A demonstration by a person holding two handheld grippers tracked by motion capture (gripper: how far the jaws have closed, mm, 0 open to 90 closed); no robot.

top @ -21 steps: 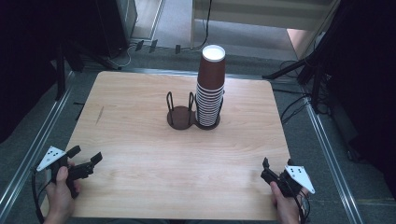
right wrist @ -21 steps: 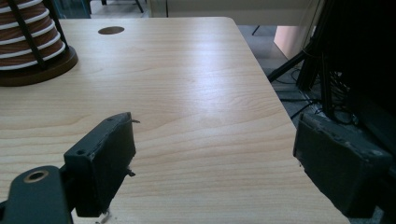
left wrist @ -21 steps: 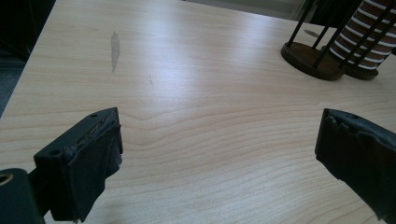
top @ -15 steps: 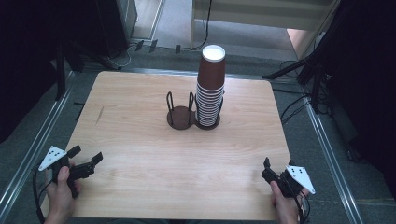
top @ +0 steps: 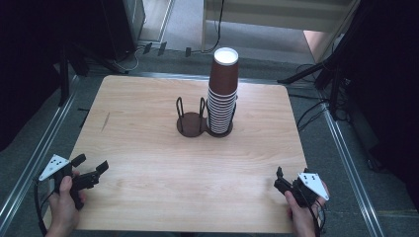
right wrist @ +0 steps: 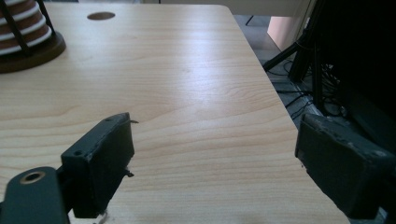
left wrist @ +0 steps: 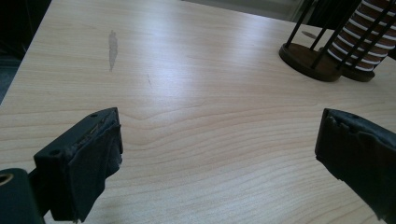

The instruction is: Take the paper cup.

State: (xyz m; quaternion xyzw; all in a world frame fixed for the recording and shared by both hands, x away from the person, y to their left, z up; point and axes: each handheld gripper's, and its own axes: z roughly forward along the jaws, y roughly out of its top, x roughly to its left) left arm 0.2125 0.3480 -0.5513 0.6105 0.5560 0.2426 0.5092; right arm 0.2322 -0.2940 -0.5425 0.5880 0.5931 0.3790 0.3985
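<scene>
A tall stack of brown paper cups (top: pixel 222 91) stands in the right bay of a dark two-bay wire holder (top: pixel 191 123) at the table's middle; the left bay is bare. In the left gripper view the holder (left wrist: pixel 310 56) and the cups (left wrist: pixel 369 32) sit at the top right. The right gripper view has the cups (right wrist: pixel 21 23) at its top left. My left gripper (top: pixel 91 165) rests open near the front left corner, nothing between its jaws. My right gripper (top: pixel 279 177) is open near the front right corner, also with nothing in it.
The wooden table (top: pixel 148 148) has a dark scuff mark (top: pixel 105 121) at its left. Metal rails run along both sides. Black stands and cables (top: pixel 316 106) crowd the floor beyond the right edge.
</scene>
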